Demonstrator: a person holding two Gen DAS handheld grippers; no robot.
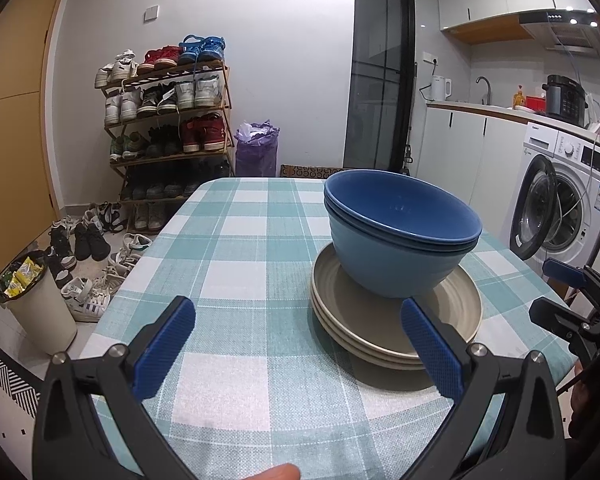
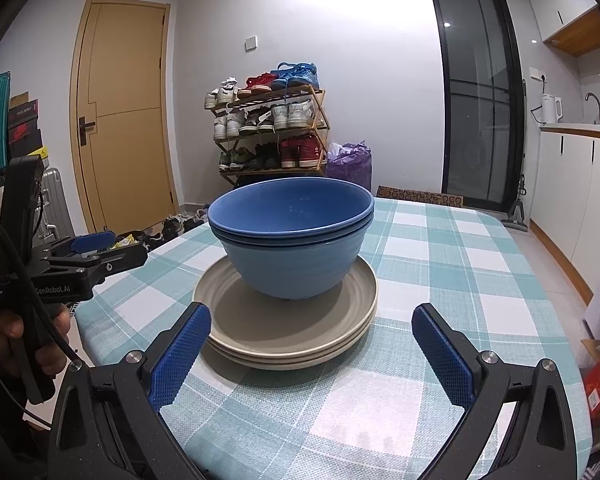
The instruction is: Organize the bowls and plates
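Observation:
Two blue bowls (image 1: pixel 400 236) (image 2: pixel 296 236), one nested in the other, stand on a stack of beige plates (image 1: pixel 384 332) (image 2: pixel 288 336) on the checked tablecloth. My left gripper (image 1: pixel 300 344) is open, low over the cloth, with its right finger just in front of the plates' near rim. My right gripper (image 2: pixel 312 348) is open too, facing the stack from the near side with the plates' rim between its fingertips' line. Nothing is held by either. The right gripper (image 1: pixel 560 292) also shows at the left wrist view's right edge; the left gripper (image 2: pixel 88 252) shows at the right wrist view's left.
The table (image 1: pixel 236 240) (image 2: pixel 440 272) has a teal-and-white checked cloth. Beyond it are a shoe rack (image 1: pixel 168 120), shoes on the floor, a bin (image 1: pixel 40 304), a purple bag (image 1: pixel 258 148), a washing machine (image 1: pixel 564 200) and a kitchen counter (image 1: pixel 500 112).

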